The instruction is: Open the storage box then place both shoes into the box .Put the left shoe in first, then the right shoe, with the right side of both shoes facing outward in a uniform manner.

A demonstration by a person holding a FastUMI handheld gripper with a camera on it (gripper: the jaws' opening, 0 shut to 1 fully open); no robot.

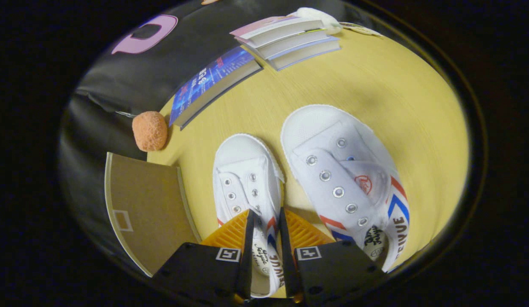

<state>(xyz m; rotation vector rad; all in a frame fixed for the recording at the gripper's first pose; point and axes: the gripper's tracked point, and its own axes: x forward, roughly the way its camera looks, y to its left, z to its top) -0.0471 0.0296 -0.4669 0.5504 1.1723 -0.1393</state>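
Two white canvas shoes with red and blue side stripes lie toes away from me on the yellow table [401,98]. My gripper [266,213] is over the heel end of the shoe on the left [245,175]. Its fingers are close together, one inside the shoe's opening and one outside, pinching its right side wall. The shoe on the right [337,170] lies just beside it, apart from the fingers. Left of the fingers is a brown panel of the storage box [145,204] with a pale rim. I cannot tell whether the box is open.
An orange, rough ball [149,131] rests beyond the box panel. A blue-covered book [213,83] lies farther back, with a stack of books [288,40] and a white cloth [315,16] behind it. Bare tabletop spreads to the right of the shoes.
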